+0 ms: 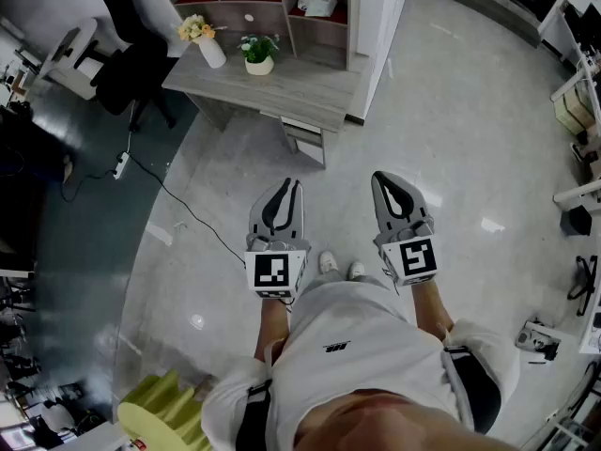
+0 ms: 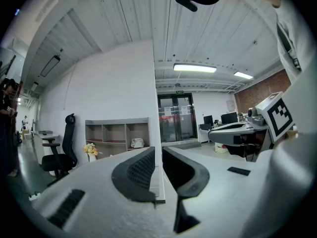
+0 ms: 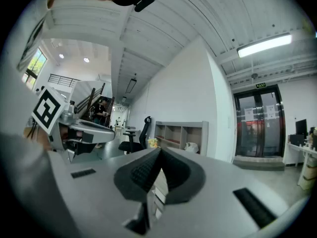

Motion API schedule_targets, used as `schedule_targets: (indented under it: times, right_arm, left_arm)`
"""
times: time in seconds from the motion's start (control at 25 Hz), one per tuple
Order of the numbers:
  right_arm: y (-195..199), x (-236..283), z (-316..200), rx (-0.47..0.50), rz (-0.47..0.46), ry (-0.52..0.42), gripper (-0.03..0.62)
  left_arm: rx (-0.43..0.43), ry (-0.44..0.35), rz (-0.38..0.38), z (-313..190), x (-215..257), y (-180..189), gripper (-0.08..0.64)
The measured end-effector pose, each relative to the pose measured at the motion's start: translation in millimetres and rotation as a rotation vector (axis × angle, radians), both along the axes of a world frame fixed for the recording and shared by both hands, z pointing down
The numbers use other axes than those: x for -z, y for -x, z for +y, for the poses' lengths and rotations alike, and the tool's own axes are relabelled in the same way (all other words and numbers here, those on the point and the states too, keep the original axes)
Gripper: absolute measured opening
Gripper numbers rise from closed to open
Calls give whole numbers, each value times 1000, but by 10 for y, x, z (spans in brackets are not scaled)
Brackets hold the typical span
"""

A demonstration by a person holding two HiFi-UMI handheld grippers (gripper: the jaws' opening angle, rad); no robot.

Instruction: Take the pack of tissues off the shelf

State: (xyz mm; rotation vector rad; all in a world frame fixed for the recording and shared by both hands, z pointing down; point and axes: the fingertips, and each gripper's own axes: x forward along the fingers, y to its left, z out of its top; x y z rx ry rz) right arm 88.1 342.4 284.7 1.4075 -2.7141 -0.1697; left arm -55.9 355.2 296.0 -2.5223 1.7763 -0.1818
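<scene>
The white pack of tissues point(image 1: 317, 3) lies in the right compartment of a grey shelf unit point(image 1: 285, 7) standing on a desk point(image 1: 300, 87), far ahead of me. It shows small in the left gripper view point(image 2: 137, 143) and in the right gripper view point(image 3: 191, 146). My left gripper point(image 1: 293, 185) and right gripper point(image 1: 379, 178) are held side by side at waist height, pointing toward the desk and well short of it. Both pairs of jaws are shut with nothing between them, as seen along the left gripper point(image 2: 158, 148) and the right gripper point(image 3: 159, 149).
A vase of yellow flowers point(image 1: 207, 41) and a potted plant point(image 1: 258, 53) stand on the desk front. A black office chair point(image 1: 131, 59) is left of the desk, a white pillar point(image 1: 380, 26) right of it. A cable and power strip point(image 1: 120, 164) lie on the floor.
</scene>
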Motion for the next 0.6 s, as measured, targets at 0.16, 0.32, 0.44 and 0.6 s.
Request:
schedule_targets:
  times: [0.16,0.32,0.44,0.6]
  right_arm:
    - [-7,-53,3,-10,-5,6,25]
    - [40,-25,-7,-18,-35,-7,26]
    - [75,-46,-56,-23,-38,-6,26]
    - [169,-17,-143,-40,-34,-12,26]
  left_arm:
    - [-2,-11,2,11,30,14,38]
    - [-8,-22,3,-10,48,58,38]
    - [-20,-23,9,-60,43,70,38]
    - [-36,-28,11,-139,29,123,38]
